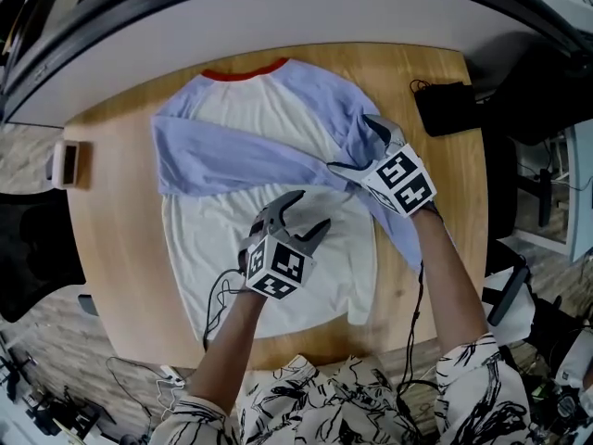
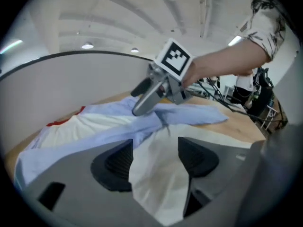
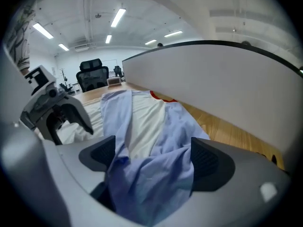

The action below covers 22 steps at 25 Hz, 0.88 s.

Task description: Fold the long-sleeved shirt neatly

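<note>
One blue sleeve (image 3: pixel 151 174) bunched, soft; white shirt (image 1: pixel 278 276) wrinkled, flat.

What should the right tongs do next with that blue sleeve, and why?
Probably carry the blue sleeve leftward across the white shirt body and lay it flat: the right tongs grip it bunched, while the other sleeve already lies folded across.

The shirt (image 1: pixel 278 109) lay flat on the table (image 1: pixel 120 248), one blue sleeve (image 1: pixel 232 160) folded across it. The left gripper (image 1: pixel 311 209) hovered over its white body, jaws apart. The right gripper (image 1: pixel 361 146) pinched the other sleeve (image 1: pixel 394 225).
</note>
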### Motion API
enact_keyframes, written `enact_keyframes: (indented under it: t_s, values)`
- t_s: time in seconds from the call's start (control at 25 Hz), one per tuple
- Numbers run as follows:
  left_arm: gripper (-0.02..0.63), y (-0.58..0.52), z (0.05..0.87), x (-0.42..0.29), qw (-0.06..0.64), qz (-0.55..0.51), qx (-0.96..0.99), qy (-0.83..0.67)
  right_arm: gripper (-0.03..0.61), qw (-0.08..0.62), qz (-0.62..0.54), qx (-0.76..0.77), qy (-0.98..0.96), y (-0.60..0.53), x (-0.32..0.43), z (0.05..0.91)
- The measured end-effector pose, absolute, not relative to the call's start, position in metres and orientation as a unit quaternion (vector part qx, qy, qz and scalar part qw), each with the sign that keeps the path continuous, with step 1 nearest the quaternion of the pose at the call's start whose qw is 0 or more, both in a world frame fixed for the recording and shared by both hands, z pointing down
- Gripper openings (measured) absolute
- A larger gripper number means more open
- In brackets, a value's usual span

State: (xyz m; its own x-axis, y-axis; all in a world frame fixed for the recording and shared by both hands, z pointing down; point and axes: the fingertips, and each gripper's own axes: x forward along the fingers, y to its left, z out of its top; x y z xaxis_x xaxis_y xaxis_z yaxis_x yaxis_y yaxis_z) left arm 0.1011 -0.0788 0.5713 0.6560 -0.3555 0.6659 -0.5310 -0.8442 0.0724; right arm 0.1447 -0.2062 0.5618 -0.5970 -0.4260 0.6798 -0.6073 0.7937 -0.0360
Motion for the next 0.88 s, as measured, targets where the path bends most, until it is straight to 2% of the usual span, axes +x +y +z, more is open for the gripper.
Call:
enact_keyframes:
  t_s: [0.08, 0.2, 0.24, 0.28, 0.32, 0.4, 0.52, 0.6, 0.68, 0.8, 0.84, 0.88]
  values:
    - [0.307, -0.099, 0.567, 0.103, 0.135, 0.323, 0.898, -0.265, 0.478, 0.340, 0.114, 0.259, -0.897, -0.199, 0.138, 0.553]
    - [0.301, -0.118, 0.574, 0.098, 0.123, 0.338, 0.890, -0.281, 0.373, 0.367, 0.067, 0.195, -0.907, -0.177, 0.127, 0.544]
    - [0.299, -0.123, 0.575, 0.094, 0.123, 0.337, 0.888, -0.287, 0.319, 0.381, 0.055, 0.171, -0.907, -0.169, 0.124, 0.543]
    - [0.296, -0.127, 0.575, 0.090, 0.124, 0.335, 0.886, -0.295, 0.219, 0.396, 0.050, 0.149, -0.905, -0.161, 0.121, 0.544]
    - [0.291, -0.130, 0.574, 0.086, 0.123, 0.332, 0.885, -0.303, 0.156, 0.411, 0.053, 0.131, -0.901, -0.154, 0.119, 0.547]
    - [0.285, -0.133, 0.573, 0.081, 0.117, 0.329, 0.882, -0.316, 0.081, 0.434, 0.077, 0.106, -0.891, -0.144, 0.117, 0.555]
    - [0.281, -0.131, 0.575, 0.081, 0.113, 0.329, 0.880, -0.323, 0.081, 0.445, 0.135, 0.103, -0.879, -0.135, 0.115, 0.565]
    - [0.279, -0.131, 0.576, 0.082, 0.112, 0.329, 0.880, -0.323, 0.106, 0.453, 0.147, 0.115, -0.871, -0.135, 0.118, 0.566]
    - [0.278, -0.132, 0.576, 0.082, 0.112, 0.326, 0.881, -0.324, 0.164, 0.464, 0.139, 0.131, -0.865, -0.137, 0.124, 0.566]
    - [0.276, -0.134, 0.576, 0.082, 0.112, 0.323, 0.882, -0.325, 0.173, 0.476, 0.140, 0.131, -0.858, -0.133, 0.128, 0.572]
    - [0.273, -0.134, 0.576, 0.081, 0.112, 0.322, 0.881, -0.327, 0.148, 0.481, 0.139, 0.125, -0.856, -0.130, 0.126, 0.574]
    - [0.272, -0.133, 0.576, 0.080, 0.112, 0.323, 0.881, -0.327, 0.053, 0.484, 0.138, 0.122, -0.855, -0.128, 0.125, 0.575]
